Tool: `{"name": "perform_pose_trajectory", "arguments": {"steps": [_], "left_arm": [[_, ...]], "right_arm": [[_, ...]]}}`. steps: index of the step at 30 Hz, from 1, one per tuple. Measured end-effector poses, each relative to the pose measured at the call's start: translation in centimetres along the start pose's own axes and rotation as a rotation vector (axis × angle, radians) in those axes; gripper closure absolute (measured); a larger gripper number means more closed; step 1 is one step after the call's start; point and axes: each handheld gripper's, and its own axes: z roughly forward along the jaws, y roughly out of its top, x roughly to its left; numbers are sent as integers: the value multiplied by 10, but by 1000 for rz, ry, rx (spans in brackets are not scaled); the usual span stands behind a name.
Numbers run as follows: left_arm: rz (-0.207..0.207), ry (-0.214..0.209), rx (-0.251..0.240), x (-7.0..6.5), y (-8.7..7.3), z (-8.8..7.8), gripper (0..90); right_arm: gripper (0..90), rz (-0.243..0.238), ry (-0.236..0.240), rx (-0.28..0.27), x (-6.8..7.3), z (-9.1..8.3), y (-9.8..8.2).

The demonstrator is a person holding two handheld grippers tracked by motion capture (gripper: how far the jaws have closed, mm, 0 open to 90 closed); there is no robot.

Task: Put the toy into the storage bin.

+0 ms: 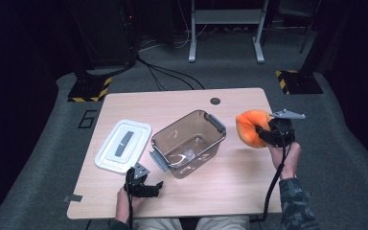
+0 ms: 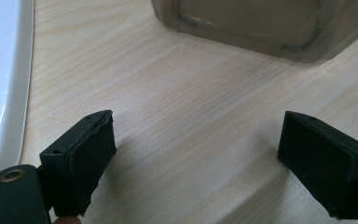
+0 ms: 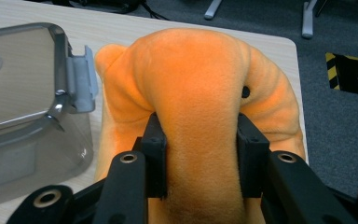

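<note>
I had the right gripper [image 3: 199, 154] clamped on the orange plush toy [image 3: 200, 88], squeezed between its fingers. I judged it best to lift high enough to clear the clear bin's [image 1: 188, 142] latch handle [image 3: 81, 79], just left of the fingers. My left gripper [image 2: 196, 161] sat open, empty, the white lid [image 1: 123, 145] at its left.

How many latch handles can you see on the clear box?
2. One handle is on the box's end nearest the orange plush held in the right gripper; the other handle is on the opposite end, toward the left gripper.
</note>
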Motion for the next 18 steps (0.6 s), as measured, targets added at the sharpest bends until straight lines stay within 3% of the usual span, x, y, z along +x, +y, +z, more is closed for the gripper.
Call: {"name": "perform_pose_trajectory", "arguments": {"steps": [18], "left_arm": [[0, 1, 0, 0, 0, 0, 106]], "right_arm": [[627, -64, 49, -36, 23, -15, 30]]}}
